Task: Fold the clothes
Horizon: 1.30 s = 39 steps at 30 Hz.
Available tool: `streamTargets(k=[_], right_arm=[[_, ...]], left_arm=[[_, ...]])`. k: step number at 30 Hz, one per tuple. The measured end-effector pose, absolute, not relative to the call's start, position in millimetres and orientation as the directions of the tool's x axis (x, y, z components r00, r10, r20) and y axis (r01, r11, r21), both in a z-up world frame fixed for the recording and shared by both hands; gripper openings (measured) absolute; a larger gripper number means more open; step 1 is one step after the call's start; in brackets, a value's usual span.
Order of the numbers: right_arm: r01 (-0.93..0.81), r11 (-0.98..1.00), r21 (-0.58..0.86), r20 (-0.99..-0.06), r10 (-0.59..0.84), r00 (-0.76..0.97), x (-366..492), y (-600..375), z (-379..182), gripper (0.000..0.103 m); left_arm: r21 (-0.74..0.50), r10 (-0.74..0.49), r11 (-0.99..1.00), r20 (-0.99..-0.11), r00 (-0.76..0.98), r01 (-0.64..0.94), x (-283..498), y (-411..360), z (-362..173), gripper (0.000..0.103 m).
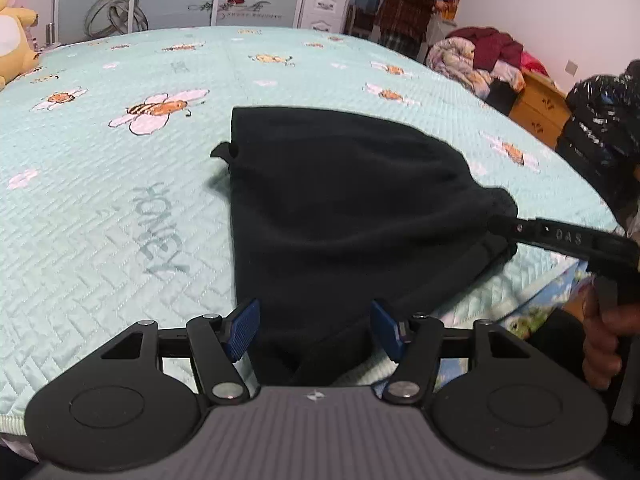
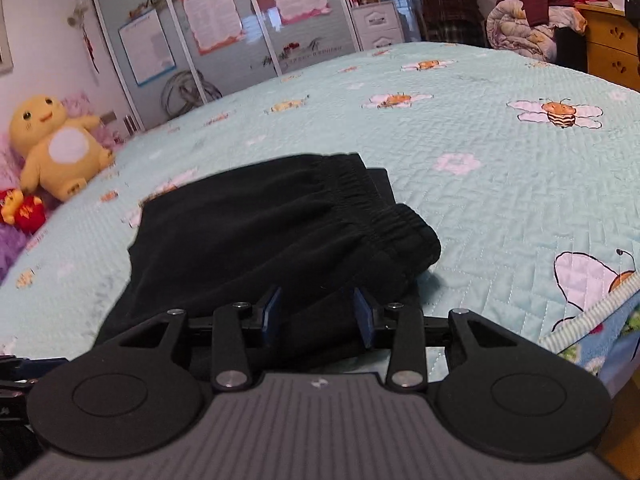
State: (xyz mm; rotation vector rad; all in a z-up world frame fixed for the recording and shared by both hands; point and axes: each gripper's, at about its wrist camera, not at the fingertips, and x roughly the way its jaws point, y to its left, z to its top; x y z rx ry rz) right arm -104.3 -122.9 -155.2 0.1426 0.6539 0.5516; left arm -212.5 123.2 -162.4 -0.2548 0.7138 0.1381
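Note:
A black garment (image 1: 340, 200) lies folded on the mint bee-print bed cover (image 1: 120, 200). Its elastic waistband (image 2: 384, 216) shows in the right wrist view, facing right. My left gripper (image 1: 315, 328) stands open over the garment's near edge, and its blue pads (image 1: 244, 328) are clear of the cloth. My right gripper (image 2: 317, 316) is also open, with black cloth (image 2: 240, 232) lying beneath and beyond the gap between its jaws. In the left wrist view, one black finger of the right gripper (image 1: 560, 236) reaches in from the right to the garment's right corner.
A hand (image 1: 600, 344) holds the right gripper at the bed's near right edge. A yellow plush toy (image 2: 56, 148) sits at the far left. A person (image 1: 408, 4) stands beyond the bed, near a wooden dresser (image 1: 540, 112) piled with clothes (image 1: 480, 60).

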Motion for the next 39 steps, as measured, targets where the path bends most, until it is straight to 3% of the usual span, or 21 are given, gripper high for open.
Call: streamTargets(k=[5,9,12,39], right_arm=[[-0.499,0.823,0.27,-0.487,0.564,0.666,-116,-114,-146,0.042],[-0.482,0.84,0.252,-0.539,0.535,0.65,-110,-107,-159,0.045],[-0.461,0.85,0.254,-0.581,0.515,0.63,-106,-108,-172,0.045],[-0.474,0.838,0.271,-0.562,0.537,0.628,-107,-107,-176,0.057]], left_arm=[[-0.157,0.035,0.971,-0.652,0.757,-0.18,-206,116,-157,0.065],[-0.163,0.016,0.968,-0.719,0.695,-0.19,-194,117,-182,0.065],[-0.129,0.028,0.977,-0.715,0.699,-0.171,-197,112,-185,0.065],[-0.183,0.023,0.96,-0.703,0.711,-0.212,-206,118,-171,0.066]])
